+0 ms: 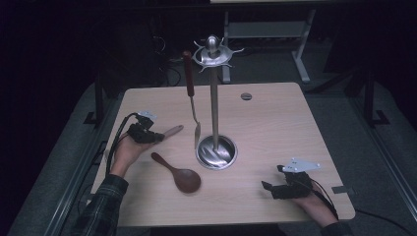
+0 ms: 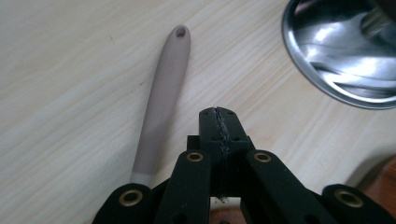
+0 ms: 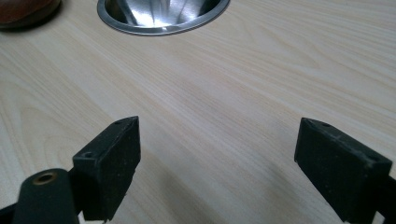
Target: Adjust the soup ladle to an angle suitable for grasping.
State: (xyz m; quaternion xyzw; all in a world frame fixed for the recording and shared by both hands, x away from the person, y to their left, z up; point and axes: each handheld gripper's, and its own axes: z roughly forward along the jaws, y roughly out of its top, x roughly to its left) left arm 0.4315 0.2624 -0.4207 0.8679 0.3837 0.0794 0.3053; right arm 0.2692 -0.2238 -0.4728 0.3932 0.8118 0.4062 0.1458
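Note:
A steel utensil stand (image 1: pixel 215 98) rises from a round dish base (image 1: pixel 216 153) at the table's middle. From its top hooks hangs a spatula with a dark red handle (image 1: pixel 189 73). On the table in front of the base lies a brown wooden spoon (image 1: pixel 183 176). A beige-handled utensil (image 1: pixel 173 131) lies left of the base, its head hidden under my left gripper (image 1: pixel 158 136). That gripper is shut with nothing between its pads (image 2: pixel 218 114), just right of the beige handle (image 2: pixel 163 93). My right gripper (image 1: pixel 272 178) rests open near the front right, jaws wide apart (image 3: pixel 219 140) over bare wood.
The steel base (image 2: pixel 336 56) lies ahead and to the right of the left gripper, and the base's rim (image 3: pixel 159 23) lies far ahead of the right one. A small round grommet (image 1: pixel 246 96) sits at the back of the wooden table (image 1: pixel 275 123). A metal frame (image 1: pixel 265 29) stands behind the table.

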